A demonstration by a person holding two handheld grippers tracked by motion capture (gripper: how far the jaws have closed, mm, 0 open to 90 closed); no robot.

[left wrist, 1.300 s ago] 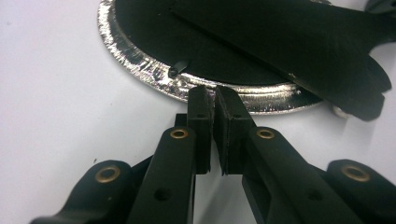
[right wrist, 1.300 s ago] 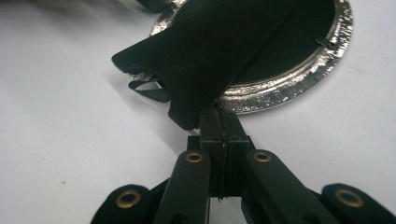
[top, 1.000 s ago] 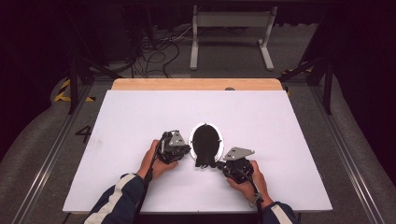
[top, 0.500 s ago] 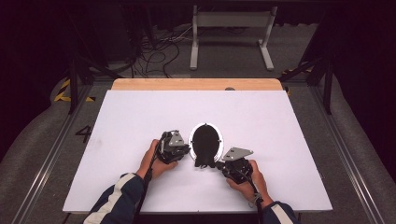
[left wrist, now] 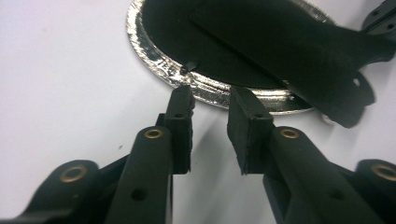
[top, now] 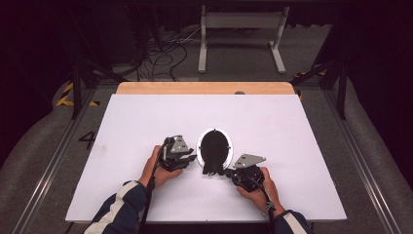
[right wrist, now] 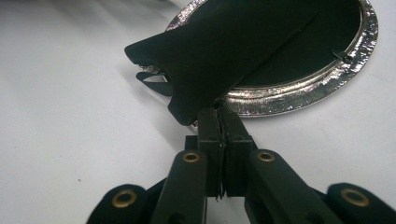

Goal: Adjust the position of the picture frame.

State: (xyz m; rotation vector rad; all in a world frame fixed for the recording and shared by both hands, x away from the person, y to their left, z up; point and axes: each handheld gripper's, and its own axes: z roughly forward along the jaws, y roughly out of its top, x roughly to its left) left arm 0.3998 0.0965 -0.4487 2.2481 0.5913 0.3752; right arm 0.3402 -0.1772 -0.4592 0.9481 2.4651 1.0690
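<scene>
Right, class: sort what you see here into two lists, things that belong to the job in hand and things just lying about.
In the job:
- oval silver picture frame, lying face down
- its black stand flap, pinched in the right claw
- left claw, jaws just opening, nothing between them, at the frame's rim

Just about:
- white table sheet
- cables on the floor
- grey metal stand

White table (top: 146, 122) with wooden far edge; dark room, cables (top: 165, 53) on grey floor.
</scene>
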